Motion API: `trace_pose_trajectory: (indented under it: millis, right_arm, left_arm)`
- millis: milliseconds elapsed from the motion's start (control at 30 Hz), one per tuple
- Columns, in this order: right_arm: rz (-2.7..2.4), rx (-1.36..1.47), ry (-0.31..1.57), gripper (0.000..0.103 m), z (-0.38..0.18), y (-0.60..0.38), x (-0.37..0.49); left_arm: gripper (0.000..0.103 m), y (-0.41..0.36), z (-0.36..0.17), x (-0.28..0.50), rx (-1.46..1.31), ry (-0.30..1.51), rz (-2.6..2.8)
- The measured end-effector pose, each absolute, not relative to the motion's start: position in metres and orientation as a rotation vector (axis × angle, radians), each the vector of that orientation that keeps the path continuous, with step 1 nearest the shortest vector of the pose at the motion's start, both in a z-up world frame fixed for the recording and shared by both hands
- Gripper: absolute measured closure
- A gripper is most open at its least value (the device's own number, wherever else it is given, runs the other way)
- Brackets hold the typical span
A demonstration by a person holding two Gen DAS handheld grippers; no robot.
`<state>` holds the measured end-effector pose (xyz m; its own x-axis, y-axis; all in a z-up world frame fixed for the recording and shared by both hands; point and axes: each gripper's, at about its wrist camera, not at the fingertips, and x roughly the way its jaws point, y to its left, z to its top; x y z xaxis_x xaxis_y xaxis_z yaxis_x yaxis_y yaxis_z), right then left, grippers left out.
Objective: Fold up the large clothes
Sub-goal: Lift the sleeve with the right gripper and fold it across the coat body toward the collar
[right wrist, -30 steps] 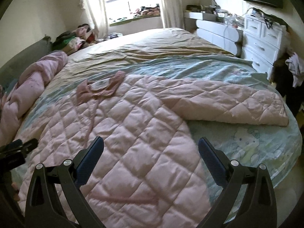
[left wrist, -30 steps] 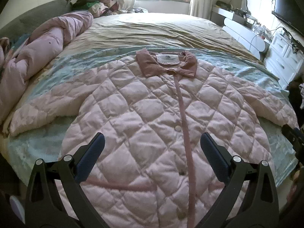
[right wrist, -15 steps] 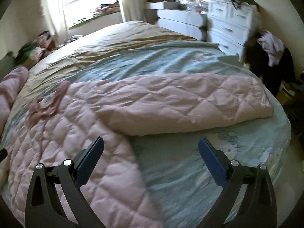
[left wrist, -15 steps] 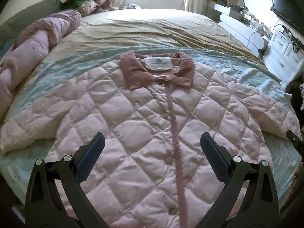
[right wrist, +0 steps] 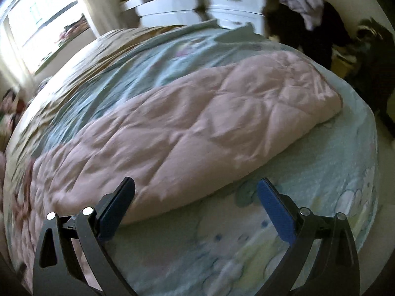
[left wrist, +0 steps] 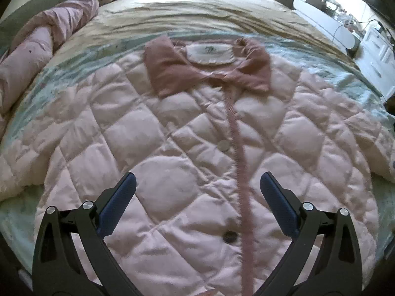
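— What is showing at the bottom of each frame?
— The left gripper (left wrist: 197, 185) and right gripper (right wrist: 196, 188): black angular arms, silver round screws, blue pads (left wrist: 116, 207) lining the fingers.

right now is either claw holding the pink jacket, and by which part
Nothing is held. The left claw is open above the quilted pink jacket front; the right claw is open near its sleeve, gripping nothing.
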<state>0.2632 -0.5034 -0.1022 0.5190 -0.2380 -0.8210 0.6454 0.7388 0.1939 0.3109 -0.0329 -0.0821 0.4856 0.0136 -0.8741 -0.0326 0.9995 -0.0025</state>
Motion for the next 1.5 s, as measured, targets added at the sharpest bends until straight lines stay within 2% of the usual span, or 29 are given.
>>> trace_pose_trajectory:
  millis: [200, 467, 533, 600, 633, 700, 800, 900, 1133, 1500]
  right_arm:
    - [-0.645, 0.761, 0.883, 0.004, -0.129, -0.557, 0.267]
    - [-0.727, 1.004, 0.732, 0.005, -0.139, -0.611, 0.265]
    - [-0.737, 1.031, 0.691, 0.018, -0.139, -0.619, 0.263]
    - [-0.75, 1.047, 0.674, 0.039, -0.14, -0.624, 0.258]
    - [-0.745, 1.061, 0.66, 0.044, -0.141, -0.625, 0.255]
    - [-0.71, 1.055, 0.645, 0.066, -0.136, -0.624, 0.255]
    - [-0.663, 0.955, 0.62, 0.083, -0.111, -0.611, 0.259]
    - [-0.592, 0.825, 0.582, 0.086, -0.078, -0.598, 0.269]
    - [-0.453, 0.524, 0.501, 0.087, 0.0, -0.535, 0.281]
    - [-0.219, 0.305, 0.444, 0.088, 0.065, -0.441, 0.289]
  left_arm:
    - [0.009, -0.018, -0.101, 0.314, -0.053, 1.094, 0.048]
    - [0.009, -0.005, -0.088, 0.312, -0.073, 1.067, 0.064]
    - [0.009, -0.004, -0.082, 0.315, -0.067, 1.061, 0.066]
    - [0.009, 0.0, -0.072, 0.318, -0.056, 1.048, 0.074]
    - [0.009, 0.003, -0.066, 0.319, -0.054, 1.04, 0.081]
    - [0.009, 0.008, -0.056, 0.323, -0.056, 1.03, 0.091]
    - [0.009, 0.015, -0.038, 0.328, -0.052, 1.013, 0.108]
    - [0.009, 0.017, -0.021, 0.329, -0.058, 0.988, 0.115]
    - [0.009, 0.018, 0.007, 0.317, -0.088, 0.948, 0.101]
    - [0.009, 0.021, 0.032, 0.295, -0.08, 0.915, 0.092]
